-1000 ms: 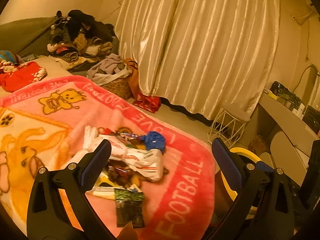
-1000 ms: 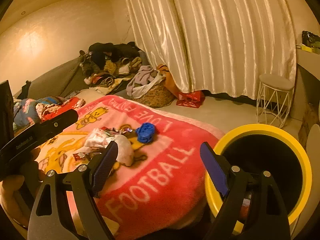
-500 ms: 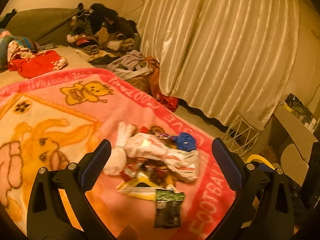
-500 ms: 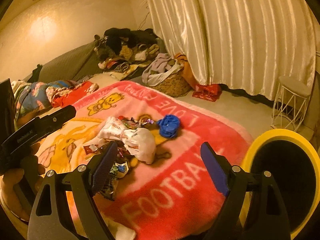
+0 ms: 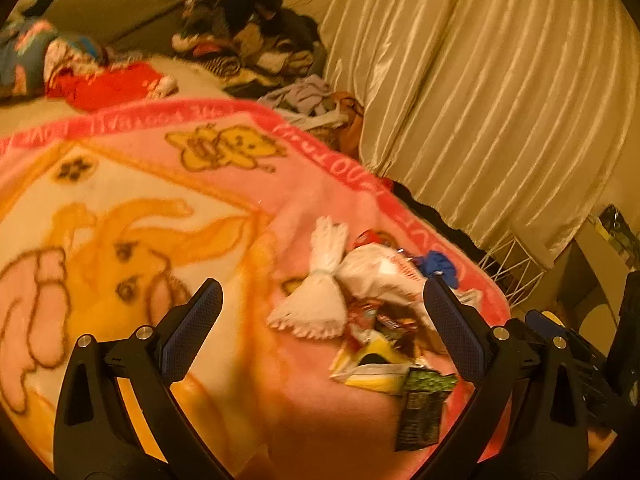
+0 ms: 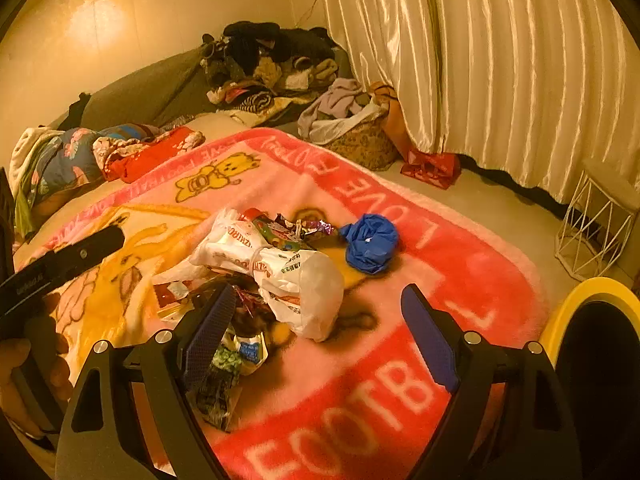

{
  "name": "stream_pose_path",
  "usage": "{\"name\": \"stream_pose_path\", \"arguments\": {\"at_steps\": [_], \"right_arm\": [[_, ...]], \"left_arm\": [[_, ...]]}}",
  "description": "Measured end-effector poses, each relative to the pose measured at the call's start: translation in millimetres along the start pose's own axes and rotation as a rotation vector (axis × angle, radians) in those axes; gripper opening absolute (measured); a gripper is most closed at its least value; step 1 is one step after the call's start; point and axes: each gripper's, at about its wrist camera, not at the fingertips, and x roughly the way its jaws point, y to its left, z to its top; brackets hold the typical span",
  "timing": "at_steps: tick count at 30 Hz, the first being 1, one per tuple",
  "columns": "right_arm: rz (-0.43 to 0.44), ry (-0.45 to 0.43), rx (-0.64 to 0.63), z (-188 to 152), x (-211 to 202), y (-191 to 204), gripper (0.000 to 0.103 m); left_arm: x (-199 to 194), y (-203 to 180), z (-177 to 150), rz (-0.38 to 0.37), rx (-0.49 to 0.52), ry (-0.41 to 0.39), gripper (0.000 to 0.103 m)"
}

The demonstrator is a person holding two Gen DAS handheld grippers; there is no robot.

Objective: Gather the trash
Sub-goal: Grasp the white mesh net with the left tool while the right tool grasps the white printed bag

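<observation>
A heap of snack wrappers and a tied white plastic bag (image 6: 296, 276) lies on the fluffy pink cartoon blanket (image 6: 400, 300). A crumpled blue ball of plastic (image 6: 370, 246) sits just beside the bag. The right gripper (image 6: 316, 326) hangs above the heap, its jaws wide, holding nothing. The left gripper (image 5: 322, 322) is wide and empty too. A round yellow-rimmed bin (image 6: 592, 344) stands beside the blanket's edge.

Your two grippers, left gripper (image 5: 322, 330) and right gripper (image 6: 316, 334), are black, with blue bumpy pads (image 6: 208, 334) and shiny silver screws (image 6: 472, 337).
</observation>
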Motion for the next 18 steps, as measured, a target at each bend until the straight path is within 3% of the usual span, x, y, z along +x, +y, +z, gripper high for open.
{"name": "stream_pose_path", "arguments": {"at_steps": [1, 3, 13, 14, 16, 18], "right_arm": [[0.001, 0.005, 0.0, 1, 4, 0, 0.082], [-0.002, 0.018, -0.003, 2, 13, 2, 0.082], [0.003, 0.086, 0.001, 7, 52, 2, 0.082], [0.001, 0.089, 0.006, 6, 54, 2, 0.077], [0.012, 0.093, 0.027, 6, 57, 1, 0.058], [0.023, 0.101, 0.039, 4, 56, -1, 0.029]], "left_arm": [[3, 5, -1, -0.005, -0.023, 0.016, 0.09], [12, 17, -5, 0.0, -0.072, 0.054, 0.076], [42, 29, -19, -0.06, -0.144, 0.177, 0.06], [44, 29, -20, -0.066, -0.147, 0.184, 0.058], [48, 29, -21, -0.081, -0.16, 0.191, 0.052], [51, 29, -21, -0.082, -0.157, 0.193, 0.036]]}}
